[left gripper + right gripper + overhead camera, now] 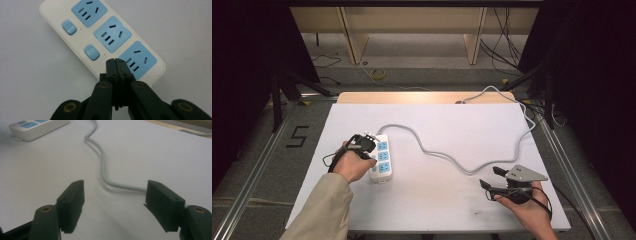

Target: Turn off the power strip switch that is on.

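The power strip [381, 157] lies left of centre on the desk [452, 210], its long axis running away from the person. The left tool [116, 60] is clenched empty, tips poised over the strip's nearest switch. The right tool [115, 205] is held released, well apart, beside the cable [102, 157].

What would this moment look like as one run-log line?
left gripper: shut, tips over power strip near a switch | right gripper: open, empty, cord ahead | table: white

Closed left hand-held gripper [115, 61] hides power strip's [82, 40] third switch.
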Available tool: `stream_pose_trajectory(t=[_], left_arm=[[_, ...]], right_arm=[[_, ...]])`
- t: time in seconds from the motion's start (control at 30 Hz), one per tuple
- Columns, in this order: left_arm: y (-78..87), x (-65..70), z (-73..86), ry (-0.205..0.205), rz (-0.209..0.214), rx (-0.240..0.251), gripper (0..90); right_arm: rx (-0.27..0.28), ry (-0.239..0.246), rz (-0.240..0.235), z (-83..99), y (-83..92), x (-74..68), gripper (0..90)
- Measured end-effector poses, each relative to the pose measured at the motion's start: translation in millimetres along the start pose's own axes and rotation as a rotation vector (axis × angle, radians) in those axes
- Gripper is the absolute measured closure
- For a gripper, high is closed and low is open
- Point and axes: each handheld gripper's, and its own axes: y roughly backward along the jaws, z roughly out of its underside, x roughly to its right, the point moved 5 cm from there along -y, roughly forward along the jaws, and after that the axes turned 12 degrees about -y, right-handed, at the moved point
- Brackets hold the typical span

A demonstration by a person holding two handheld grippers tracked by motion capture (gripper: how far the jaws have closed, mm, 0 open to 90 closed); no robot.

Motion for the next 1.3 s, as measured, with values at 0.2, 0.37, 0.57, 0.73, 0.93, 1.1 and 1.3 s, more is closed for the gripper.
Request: stream_pose_trajectory(t=[0.2,0.37,0.57,0.73,0.93,1.1,1.3], left_arm=[[-3.5,0.6,-0.1,-0.001,0.006,-0.027,89.8],[-4.0,1.0,0.7,0.003,0.011,-0.051,89.8],[-4.9,0.7,0.1,0.011,0.011,-0.067,89.8],[-6.8,1.5,-0.9,0.014,0.009,-0.077,89.8],[-8.0,1.2,-2.0,0.009,0.003,-0.087,89.8],[-9.1,1.6,-3.8,0.010,0.006,-0.091,89.8],[-9.9,1.4,-4.0,0.008,0.005,-0.100,89.9]], right_arm=[[0.000,-0.001,0.000,0.1,-0.1,-0.2,32.5],[-0.004,0.000,-0.001,0.2,-0.1,-0.5,32.5],[-0.002,0.003,-0.002,0.1,-0.3,-0.7,32.5],[-0.003,0.004,-0.003,0.2,-0.5,-0.8,32.6],[-0.003,0.004,-0.003,0.2,-0.4,-0.7,32.5],[-0.004,0.006,-0.003,0.3,-0.5,-0.8,32.6],[-0.005,0.006,-0.003,0.4,-0.5,-0.7,32.6]])
